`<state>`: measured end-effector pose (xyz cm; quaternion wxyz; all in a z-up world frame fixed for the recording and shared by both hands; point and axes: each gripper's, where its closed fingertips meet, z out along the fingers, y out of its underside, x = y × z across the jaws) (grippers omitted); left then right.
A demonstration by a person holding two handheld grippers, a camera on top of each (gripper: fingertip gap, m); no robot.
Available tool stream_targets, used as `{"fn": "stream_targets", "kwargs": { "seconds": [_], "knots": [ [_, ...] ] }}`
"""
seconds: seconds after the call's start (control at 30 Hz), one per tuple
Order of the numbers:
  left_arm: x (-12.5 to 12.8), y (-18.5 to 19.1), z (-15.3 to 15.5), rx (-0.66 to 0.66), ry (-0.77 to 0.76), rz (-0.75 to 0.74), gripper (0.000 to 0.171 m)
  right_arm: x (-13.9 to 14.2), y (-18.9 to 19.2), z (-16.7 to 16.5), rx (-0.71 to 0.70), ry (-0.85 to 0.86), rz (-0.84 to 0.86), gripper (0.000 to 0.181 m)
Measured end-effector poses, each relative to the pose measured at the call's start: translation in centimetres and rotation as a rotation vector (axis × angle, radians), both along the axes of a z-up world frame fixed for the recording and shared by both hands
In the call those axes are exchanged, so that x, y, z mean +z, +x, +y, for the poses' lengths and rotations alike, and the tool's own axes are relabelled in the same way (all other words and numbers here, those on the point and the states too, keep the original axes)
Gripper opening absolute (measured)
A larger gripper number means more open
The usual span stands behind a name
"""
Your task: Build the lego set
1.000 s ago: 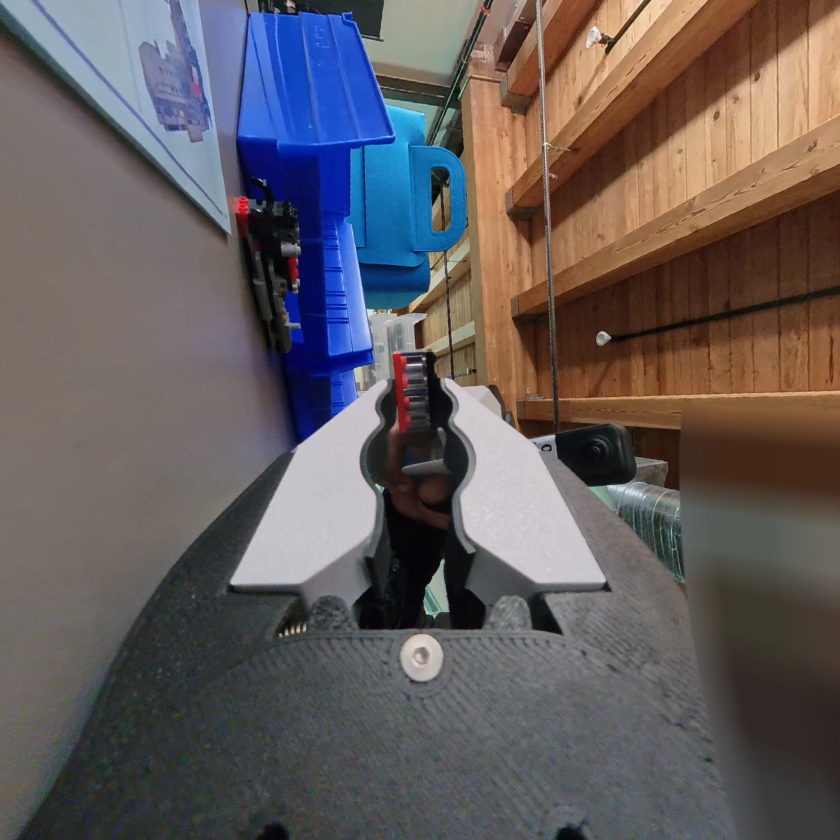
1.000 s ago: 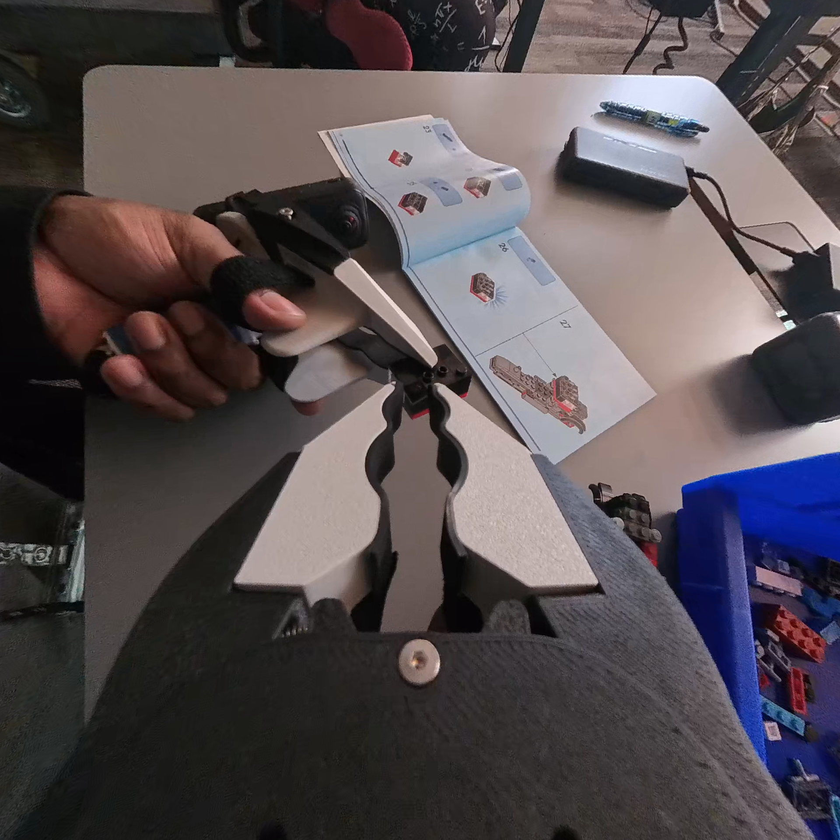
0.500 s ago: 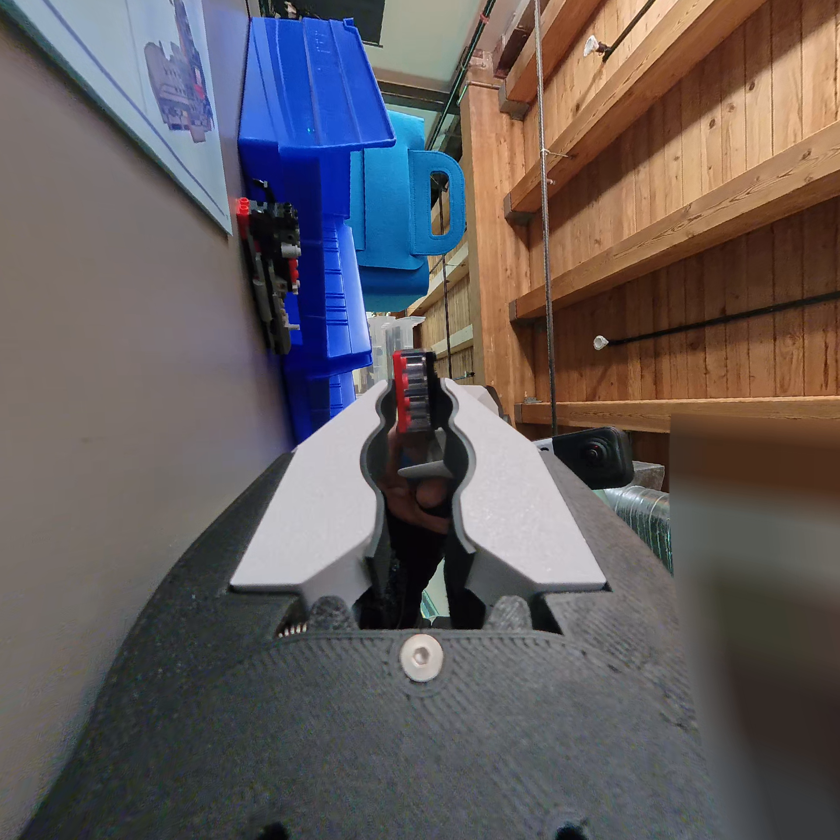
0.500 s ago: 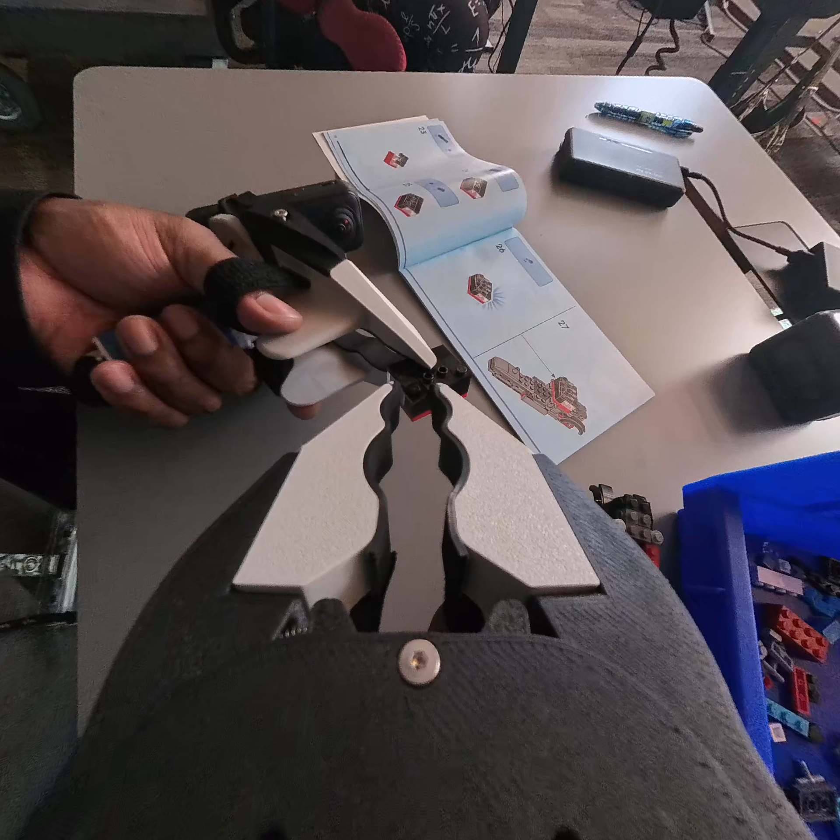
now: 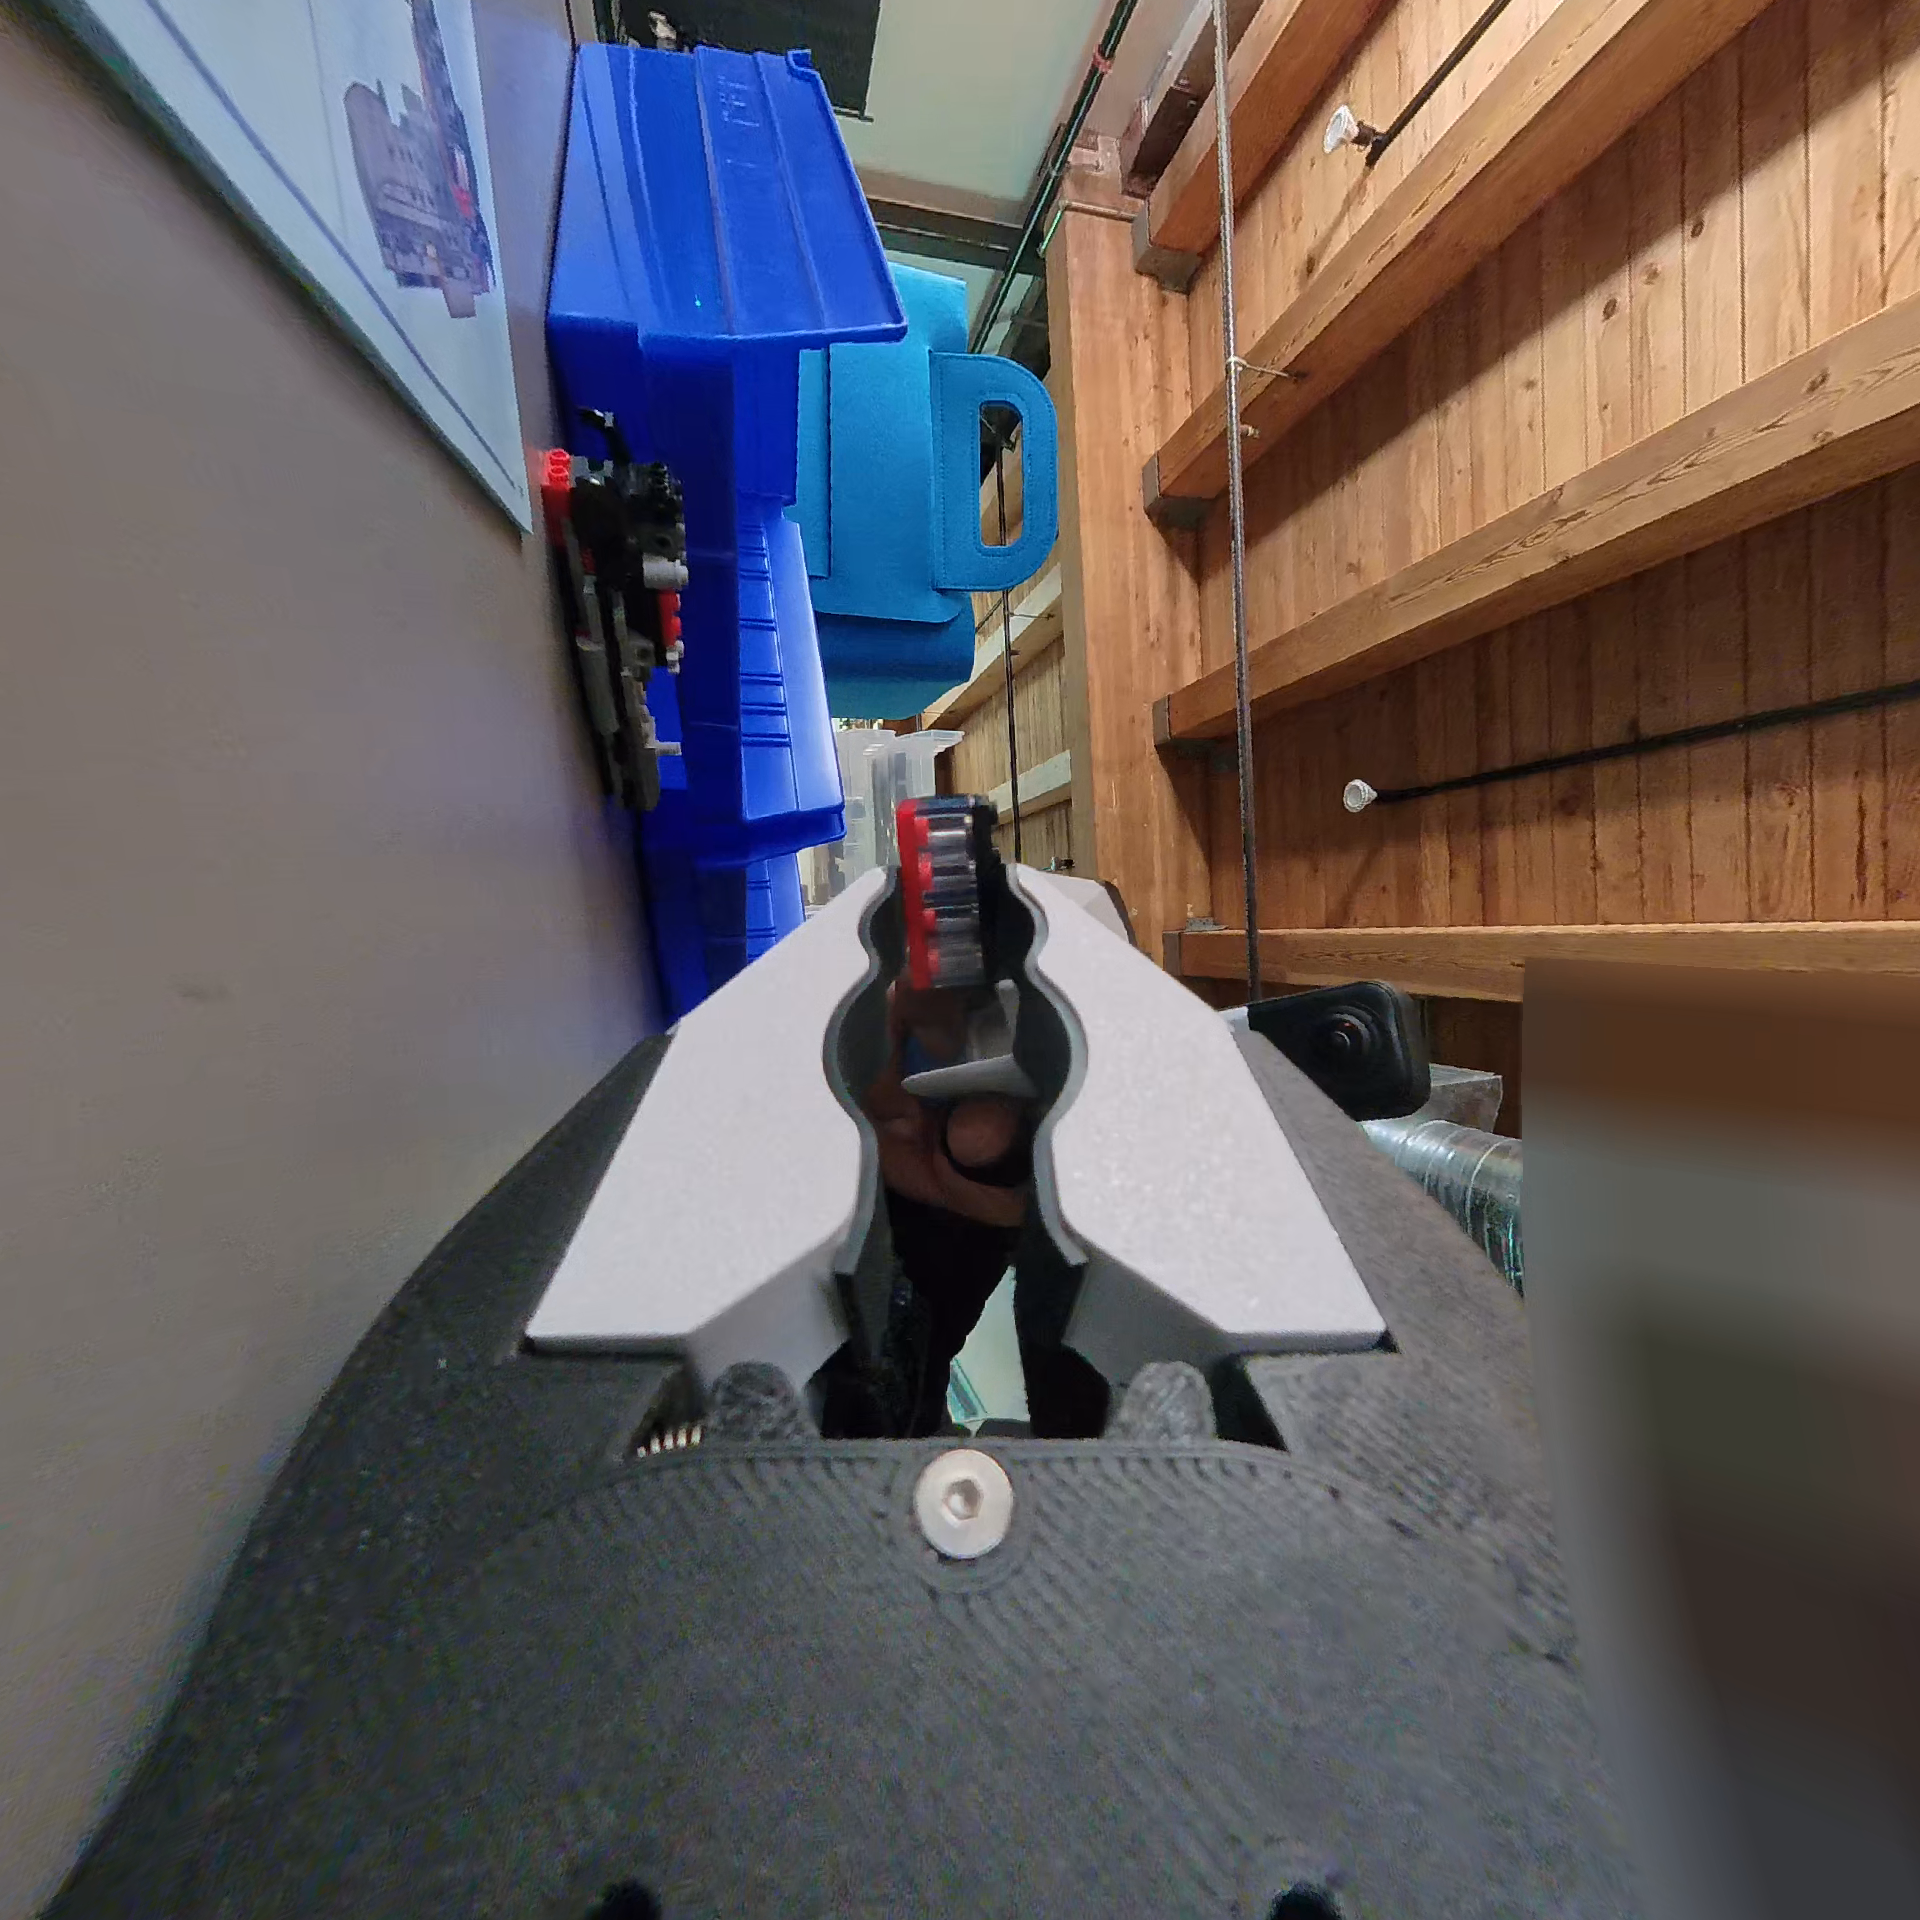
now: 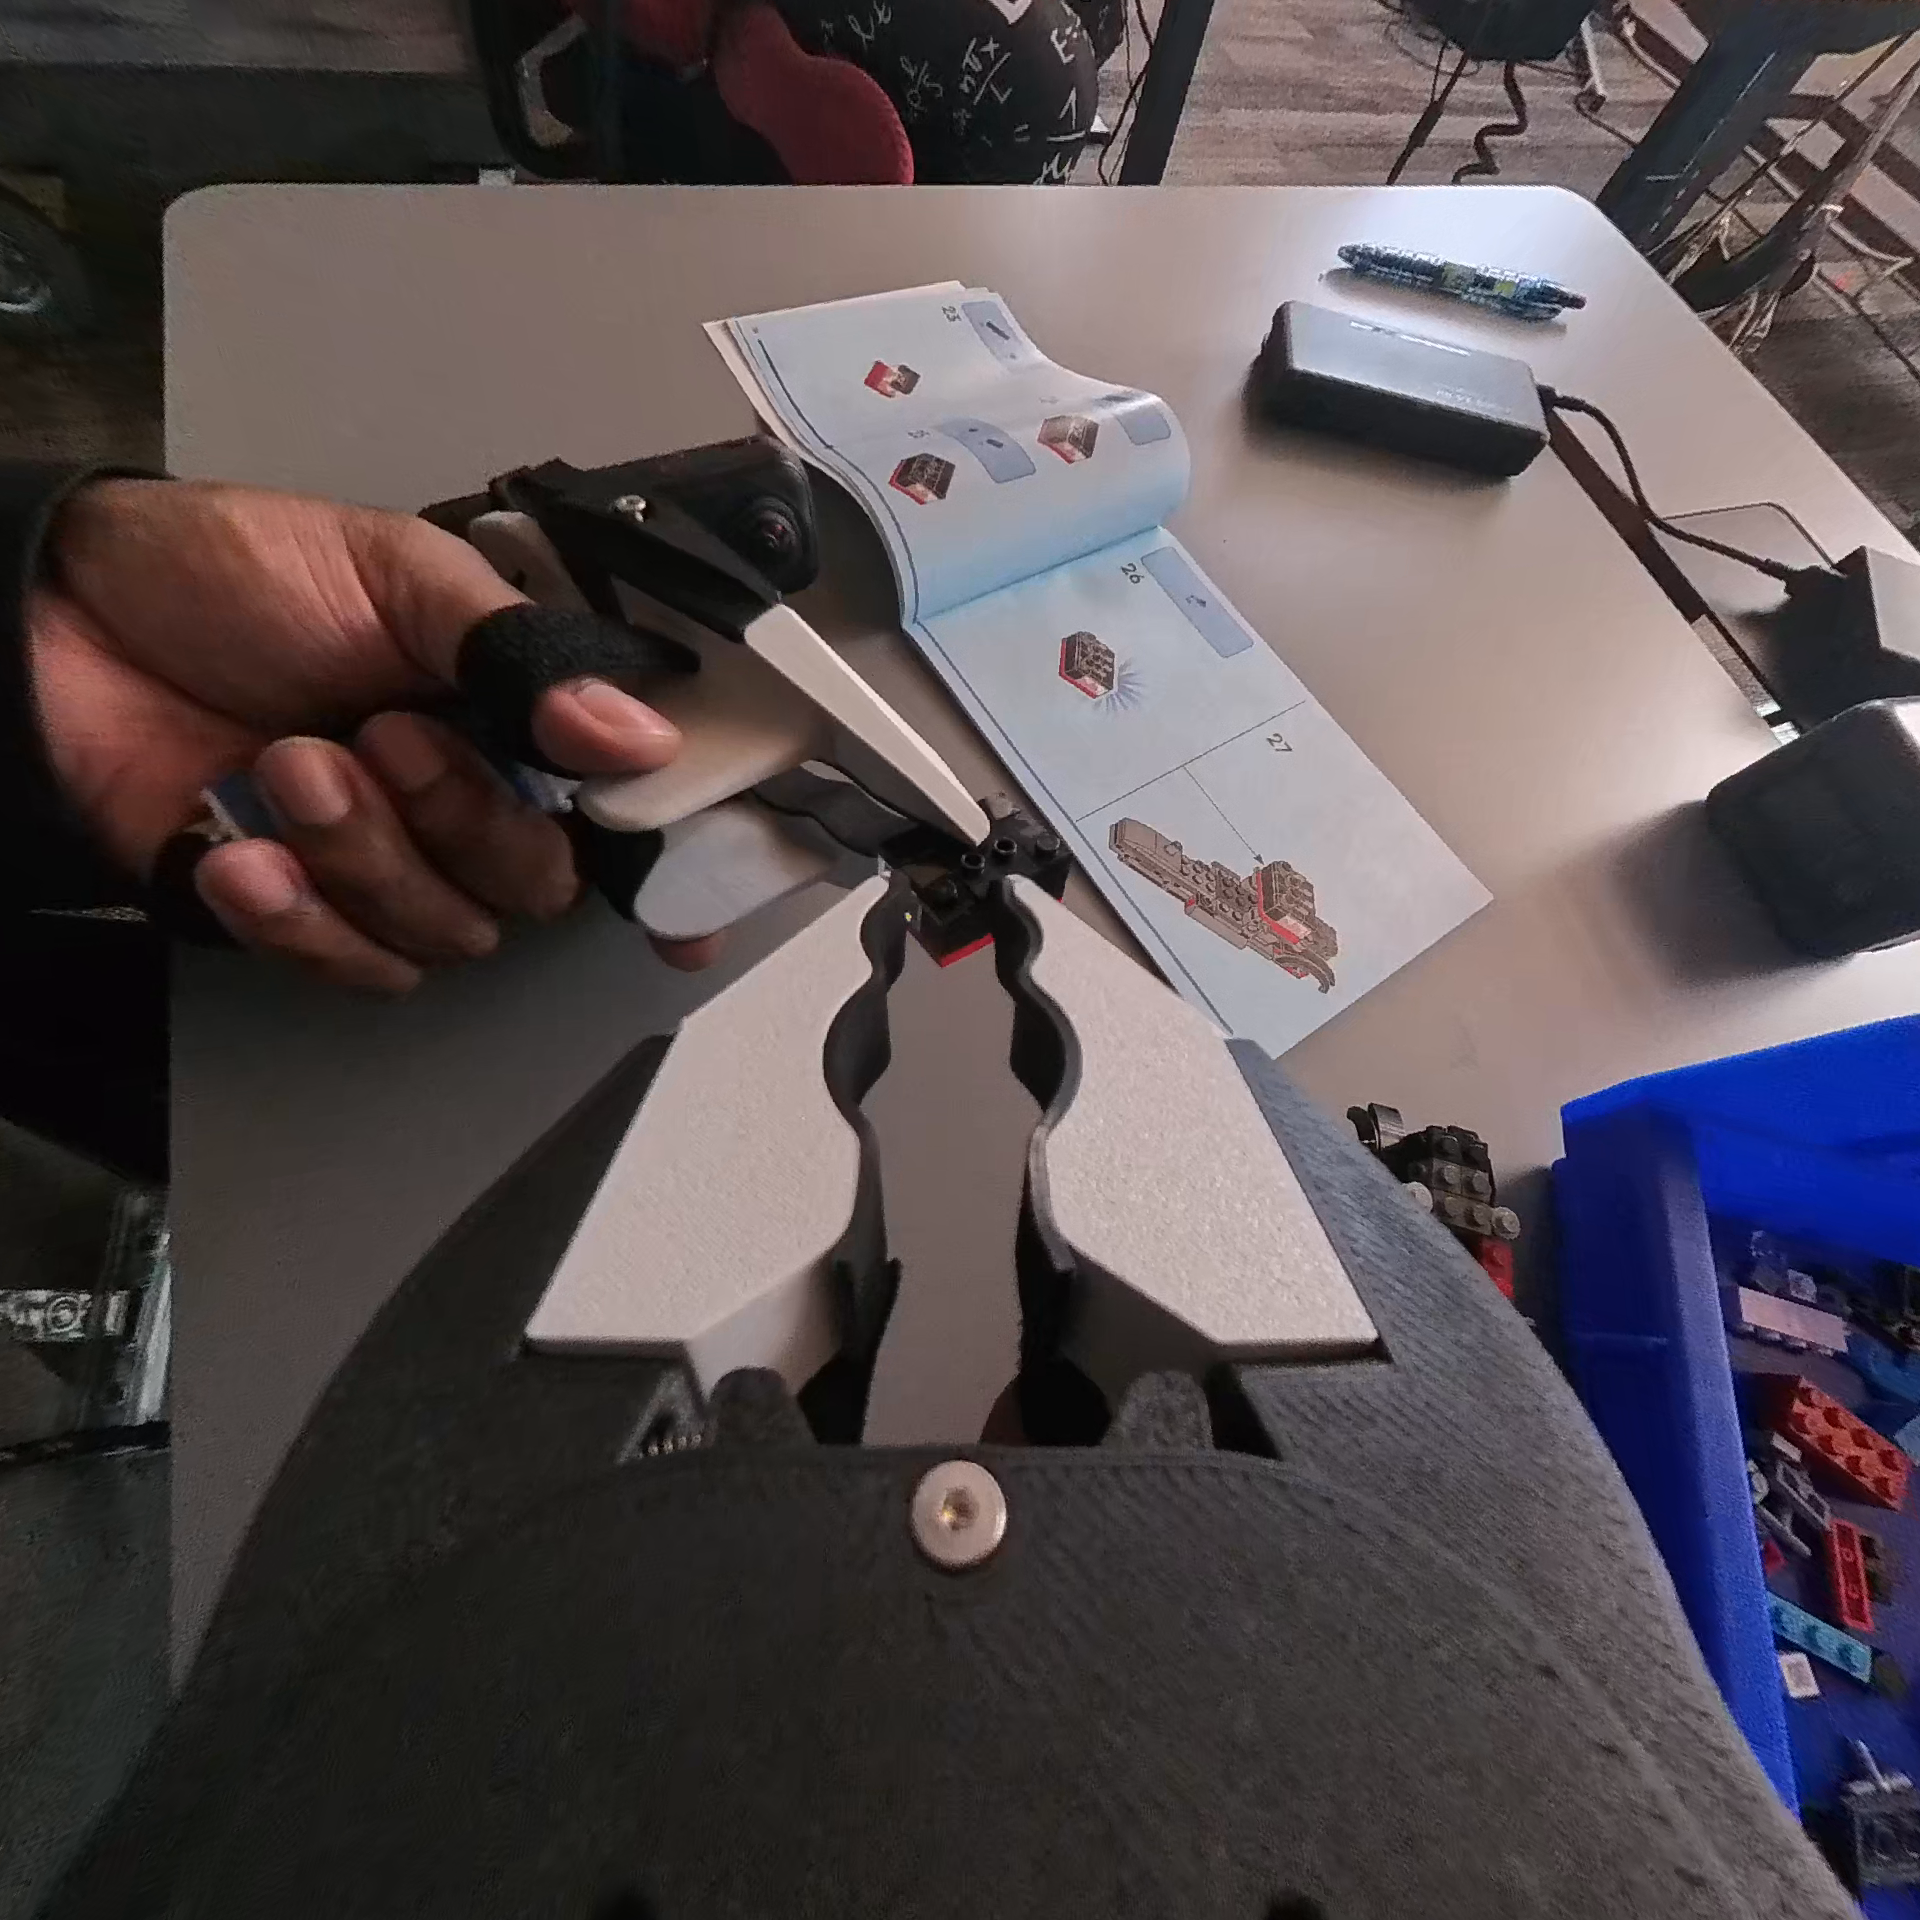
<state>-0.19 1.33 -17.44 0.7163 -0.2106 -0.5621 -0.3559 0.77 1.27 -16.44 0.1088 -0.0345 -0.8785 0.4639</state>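
A small black lego assembly with a red base [image 5: 935, 904] is clamped between my left gripper's [image 5: 945, 883] shut fingers, held in the air with the view rolled sideways. In the right wrist view the same assembly [image 6: 1013, 857] sits above the grey table [image 6: 520, 332]. My right gripper [image 6: 953, 902] closes on its red-based end from the near side. The left gripper [image 6: 935, 847], held in a hand [image 6: 312, 707], grips it from the left. A larger partial build [image 6: 1455, 1184] lies on the table by the blue bin and also shows in the left wrist view [image 5: 623, 623].
An open instruction booklet [image 6: 1143, 644] lies just beyond the grippers. A blue bin [image 6: 1652, 1351] with several loose bricks stands at the right, also in the left wrist view [image 5: 727, 312]. A black box with a cable [image 6: 1392, 395] and other dark devices lie at the far right. My two grippers' fingertips are within a few centimetres of each other.
Both grippers keep their hold on the small assembly. The pair has only drifted slightly over the table.
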Motion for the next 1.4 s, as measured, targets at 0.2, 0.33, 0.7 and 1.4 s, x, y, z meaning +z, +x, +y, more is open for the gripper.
{"fn": "stream_targets", "kwargs": {
  "seconds": [0.2,0.33,0.7,1.4],
  "knots": [
    [0.1,-0.1,-0.3,0.011,0.008,0.006,0.017,0.3,-0.1,0.7,-0.079,-0.101,-0.179,0.027],
    [0.3,-0.1,-0.3,0.012,0.010,0.015,0.017,-0.4,-0.7,1.6,-0.240,-0.278,-0.569,0.031],
    [0.4,0.0,0.0,0.007,-0.016,0.034,0.017,-0.9,0.1,1.0,-0.312,-0.592,-1.124,0.041],
    [1.9,0.4,0.3,0.007,-0.126,0.177,0.017,0.4,0.3,0.6,-0.257,-0.667,-1.140,0.019]
  ]
}}
